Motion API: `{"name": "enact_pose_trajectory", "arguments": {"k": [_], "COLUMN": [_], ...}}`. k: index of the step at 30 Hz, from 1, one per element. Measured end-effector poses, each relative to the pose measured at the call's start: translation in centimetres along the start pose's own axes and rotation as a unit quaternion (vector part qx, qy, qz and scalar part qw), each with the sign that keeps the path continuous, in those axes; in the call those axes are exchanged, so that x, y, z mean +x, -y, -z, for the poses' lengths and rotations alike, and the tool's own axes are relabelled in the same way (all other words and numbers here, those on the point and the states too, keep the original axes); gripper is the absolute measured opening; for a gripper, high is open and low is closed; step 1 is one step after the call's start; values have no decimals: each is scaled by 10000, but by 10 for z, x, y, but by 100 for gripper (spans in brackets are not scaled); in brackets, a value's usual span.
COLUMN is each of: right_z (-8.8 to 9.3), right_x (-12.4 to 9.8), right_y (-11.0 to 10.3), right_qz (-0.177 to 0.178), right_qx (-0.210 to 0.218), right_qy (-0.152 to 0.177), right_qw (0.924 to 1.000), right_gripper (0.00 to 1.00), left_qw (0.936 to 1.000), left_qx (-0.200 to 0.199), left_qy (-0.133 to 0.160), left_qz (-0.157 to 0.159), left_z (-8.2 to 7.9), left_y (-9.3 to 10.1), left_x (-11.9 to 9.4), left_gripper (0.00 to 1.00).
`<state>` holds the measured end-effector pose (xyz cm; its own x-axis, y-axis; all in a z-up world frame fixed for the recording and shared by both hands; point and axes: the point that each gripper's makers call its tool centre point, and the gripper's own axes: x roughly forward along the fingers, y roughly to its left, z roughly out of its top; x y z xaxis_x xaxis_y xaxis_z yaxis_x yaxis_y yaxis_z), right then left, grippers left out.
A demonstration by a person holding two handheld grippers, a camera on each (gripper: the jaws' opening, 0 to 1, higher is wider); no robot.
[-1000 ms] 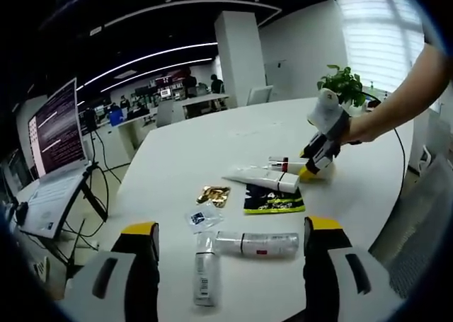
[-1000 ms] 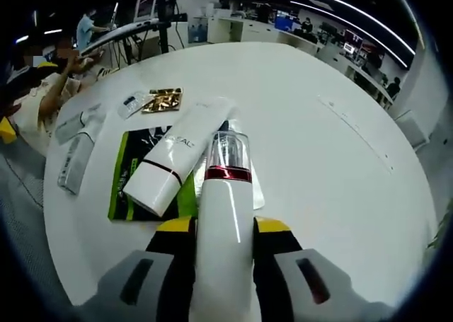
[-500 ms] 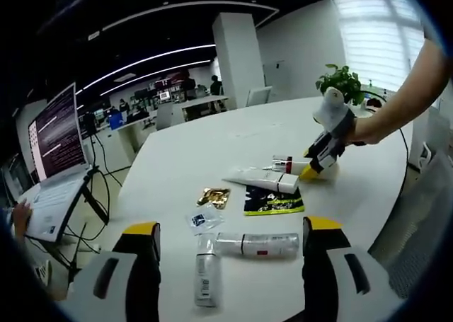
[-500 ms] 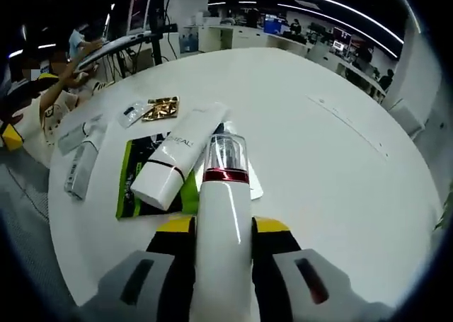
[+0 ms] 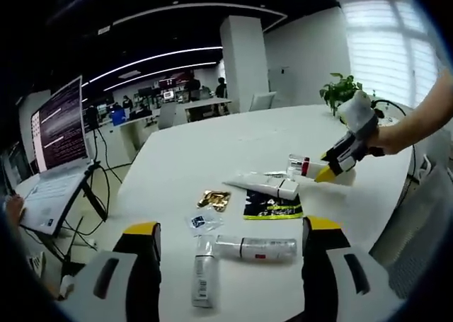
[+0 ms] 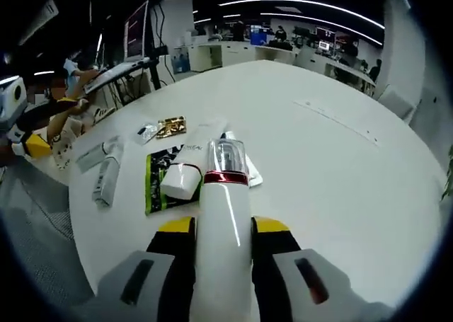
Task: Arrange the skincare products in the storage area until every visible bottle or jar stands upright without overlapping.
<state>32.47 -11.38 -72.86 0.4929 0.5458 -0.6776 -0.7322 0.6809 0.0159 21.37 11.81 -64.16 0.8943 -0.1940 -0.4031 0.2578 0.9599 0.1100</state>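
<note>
My right gripper [image 6: 223, 231] is shut on a white bottle [image 6: 224, 209] with a red band and a clear cap, held in the air and pointing forward over the table. From the left gripper view that bottle [image 5: 302, 168] hangs level in the right gripper [image 5: 345, 156]. Below it a white tube [image 6: 190, 168] lies across a black-green sachet [image 6: 157, 182]. Two clear tubes [image 5: 255, 248] [image 5: 203, 279] lie flat close in front of my open left gripper [image 5: 231, 230]. A gold sachet [image 5: 214, 199] and a small clear sachet [image 5: 203, 221] lie beside them.
The round white table [image 5: 212, 141] has much bare surface at the back. A laptop [image 5: 53, 166] on a stand is off the table's left side, with a person's hand on it. A potted plant [image 5: 340, 92] stands at the far right edge.
The right gripper has raised the white bottle higher above the table and drawn it away from the white tube and sachet. The left gripper has stayed open and nearly still.
</note>
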Motion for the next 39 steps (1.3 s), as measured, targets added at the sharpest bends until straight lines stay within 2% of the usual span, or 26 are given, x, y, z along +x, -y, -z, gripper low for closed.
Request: {"name": "enact_pose_trajectory", "arguments": {"k": [4, 8, 16, 19, 21, 23, 25, 28, 33, 34, 39], "right_z": [-7, -15, -26, -30, -33, -35, -35, -40, -49, -54, -61], "right_x": [-13, -24, -54, -62, -64, -63, -62, -69, -81, -90, -108], "right_y": [-7, -9, -23, -29, -36, -42, -46, -62, -72, -79, -91], "right_qz": [-45, -119, -213, -249, -349, -422, -456, -635, -965, -1053, -1205], "right_qx": [16, 286, 552, 670, 970, 1082, 1106, 1126, 1261, 1327, 1538], "right_qy": [156, 434, 854, 984, 1162, 1205, 1225, 1327, 1645, 1749, 2000], "right_qw": [9999, 9986, 9946, 9926, 9879, 9859, 9852, 9827, 9735, 9699, 9601], "right_gripper": [29, 29, 29, 29, 29, 29, 29, 29, 29, 29, 29], "left_qw": [9999, 9998, 9995, 9992, 9989, 9979, 9977, 9945, 9901, 9879, 9793], "left_qx": [146, 97, 63, 101, 87, 17, -15, -385, -756, -885, -1262], "left_qy": [14, 71, 207, 236, 240, 307, 343, 520, 639, 642, 715], "left_qz": [76, 144, 231, 307, 390, 564, 591, 823, 990, 1096, 1412], "left_z": [-2, -5, -18, -28, -35, -43, -50, -66, -77, -79, -93], "left_y": [5, 3, 9, 14, 16, 23, 25, 40, 55, 61, 81], "left_x": [-1, -2, -5, -7, -10, -14, -17, -19, -17, -16, -10], "left_gripper": [78, 79, 80, 80, 79, 79, 79, 78, 75, 74, 72]}}
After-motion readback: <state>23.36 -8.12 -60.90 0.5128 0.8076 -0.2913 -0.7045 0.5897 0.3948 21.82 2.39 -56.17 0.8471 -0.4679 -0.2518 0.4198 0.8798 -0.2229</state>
